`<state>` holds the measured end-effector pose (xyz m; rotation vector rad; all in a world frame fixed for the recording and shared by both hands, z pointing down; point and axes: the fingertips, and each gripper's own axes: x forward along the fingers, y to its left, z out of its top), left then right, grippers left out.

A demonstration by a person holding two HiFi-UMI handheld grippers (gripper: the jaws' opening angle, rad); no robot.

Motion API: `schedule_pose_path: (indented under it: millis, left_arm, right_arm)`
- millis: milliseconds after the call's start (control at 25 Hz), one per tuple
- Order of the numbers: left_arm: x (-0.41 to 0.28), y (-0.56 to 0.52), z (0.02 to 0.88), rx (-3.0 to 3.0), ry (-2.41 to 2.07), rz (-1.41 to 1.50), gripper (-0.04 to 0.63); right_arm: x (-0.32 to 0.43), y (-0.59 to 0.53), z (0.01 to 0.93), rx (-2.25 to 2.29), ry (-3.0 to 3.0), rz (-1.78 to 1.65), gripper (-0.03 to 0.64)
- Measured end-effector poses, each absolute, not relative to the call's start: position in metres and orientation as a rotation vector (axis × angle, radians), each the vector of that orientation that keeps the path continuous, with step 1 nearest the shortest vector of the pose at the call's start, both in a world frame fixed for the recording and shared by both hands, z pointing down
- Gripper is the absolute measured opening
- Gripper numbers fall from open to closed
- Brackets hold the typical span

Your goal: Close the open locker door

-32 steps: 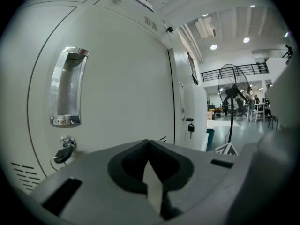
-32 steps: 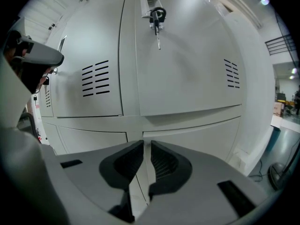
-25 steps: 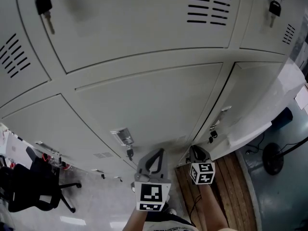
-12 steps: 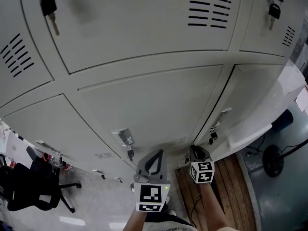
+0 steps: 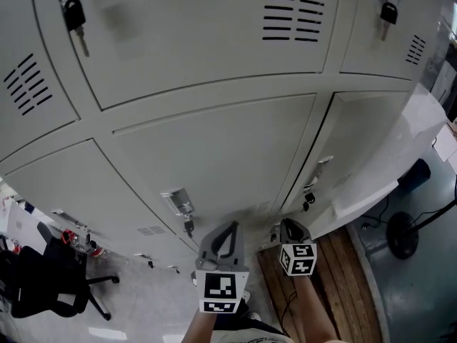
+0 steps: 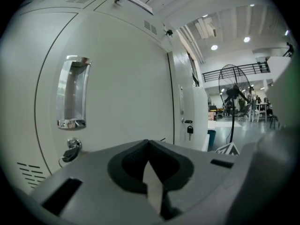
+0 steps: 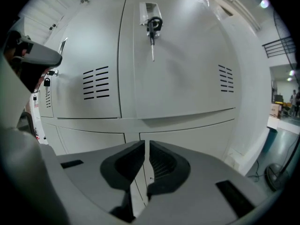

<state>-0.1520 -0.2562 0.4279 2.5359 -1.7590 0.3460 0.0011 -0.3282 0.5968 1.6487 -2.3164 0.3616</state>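
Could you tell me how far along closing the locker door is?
Apparently done: the locker doors sit flush; only the lower right door shows a darker seam. In hand: nothing; left tongs shut, right tongs have just been closing to a slit, both empty. Left: perhaps a final push there.

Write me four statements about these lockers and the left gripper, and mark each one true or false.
1. A key hangs near the head view's top left corner. True.
2. The left gripper clamps the chrome handle. False: its jaws are together on nothing, with the handle up to their left.
3. An office chair stands at the head view's lower left. True.
4. No fan is in the room. False: a standing fan stands past the lockers.
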Motion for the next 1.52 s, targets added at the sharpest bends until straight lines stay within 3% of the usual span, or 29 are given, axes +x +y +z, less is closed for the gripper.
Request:
schedule_pose_path:
  millis: [600, 1000, 1520]
  left_arm:
    - [-0.138, -0.247, 0.392, 2.612, -1.762, 0.265, -0.002]
    - [-0.138, -0.236, 0.361, 2.638, -1.767, 0.168, -0.002]
    - [-0.138, -0.223, 0.338, 2.668, -1.780, 0.119, -0.002]
  right_arm:
    - [0.078, -0.269, 0.452, 2.080, -2.244, 0.114, 0.028]
    - [0.088, -0.230, 0.367, 2.187, -2.281, -0.072, 0.020]
    - [0.075, -0.199, 0.330, 2.198, -2.313, -0.154, 0.018]
